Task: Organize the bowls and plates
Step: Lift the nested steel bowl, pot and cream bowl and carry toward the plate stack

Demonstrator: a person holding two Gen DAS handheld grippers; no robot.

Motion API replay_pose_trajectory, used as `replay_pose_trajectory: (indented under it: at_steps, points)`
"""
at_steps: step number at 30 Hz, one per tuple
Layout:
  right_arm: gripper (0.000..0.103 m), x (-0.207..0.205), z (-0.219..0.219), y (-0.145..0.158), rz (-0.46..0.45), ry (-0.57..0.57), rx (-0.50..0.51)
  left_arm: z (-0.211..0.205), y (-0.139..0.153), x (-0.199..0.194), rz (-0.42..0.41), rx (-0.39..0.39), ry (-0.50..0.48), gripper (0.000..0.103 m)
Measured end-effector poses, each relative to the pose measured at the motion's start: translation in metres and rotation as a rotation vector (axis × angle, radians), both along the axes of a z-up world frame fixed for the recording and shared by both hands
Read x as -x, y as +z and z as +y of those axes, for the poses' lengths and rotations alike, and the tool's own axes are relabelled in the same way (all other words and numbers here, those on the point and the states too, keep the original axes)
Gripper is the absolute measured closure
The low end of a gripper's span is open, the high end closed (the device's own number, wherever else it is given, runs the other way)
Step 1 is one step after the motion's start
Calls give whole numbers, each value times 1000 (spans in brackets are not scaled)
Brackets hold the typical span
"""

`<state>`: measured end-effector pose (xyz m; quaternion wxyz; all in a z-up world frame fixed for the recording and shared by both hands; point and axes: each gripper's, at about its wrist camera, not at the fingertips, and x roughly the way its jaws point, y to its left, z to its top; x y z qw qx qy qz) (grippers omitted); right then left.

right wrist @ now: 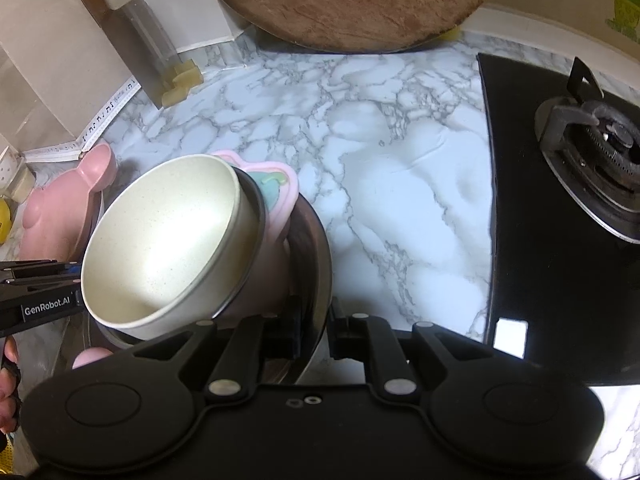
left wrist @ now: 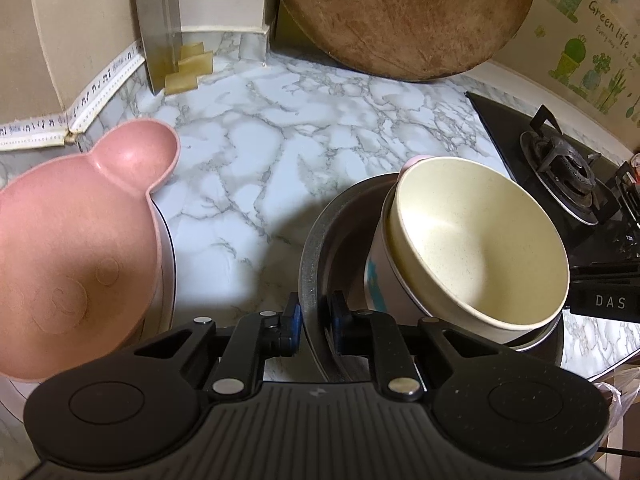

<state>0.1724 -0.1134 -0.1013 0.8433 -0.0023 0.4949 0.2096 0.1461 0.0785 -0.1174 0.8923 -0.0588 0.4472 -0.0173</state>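
While both grippers pinch its rim from opposite sides, one metal basin sits on the marble tabletop with a stack of dishes inside it. Uppermost in that stack is one cream bowl, tilted, nested in a white bowl with blue markings; behind these, in the right wrist view, one pink plate with a pastel pattern leans against the basin's far wall. Whether more dishes lie beneath cannot be told. To the left, apart from the basin, stands one pink bear-shaped dish with round ears, resting on something pale underneath. The left gripper has its jaws nearly together, clamped on the basin's near-left rim. The right gripper likewise has its jaws almost together, clamped on the rim at the basin's right side. Farther out, one round wooden cutting board leans against the far wall, one cleaver stands at the far left by some yellowish blocks, and one black gas stove with a single burner in view lies to the right.
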Motion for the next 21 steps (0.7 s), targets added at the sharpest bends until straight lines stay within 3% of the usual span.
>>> replay_pose_trajectory:
  at_steps: [21]
  points:
    - [90, 6, 27, 61, -96, 40, -24, 34, 55, 17, -68, 55, 54, 89]
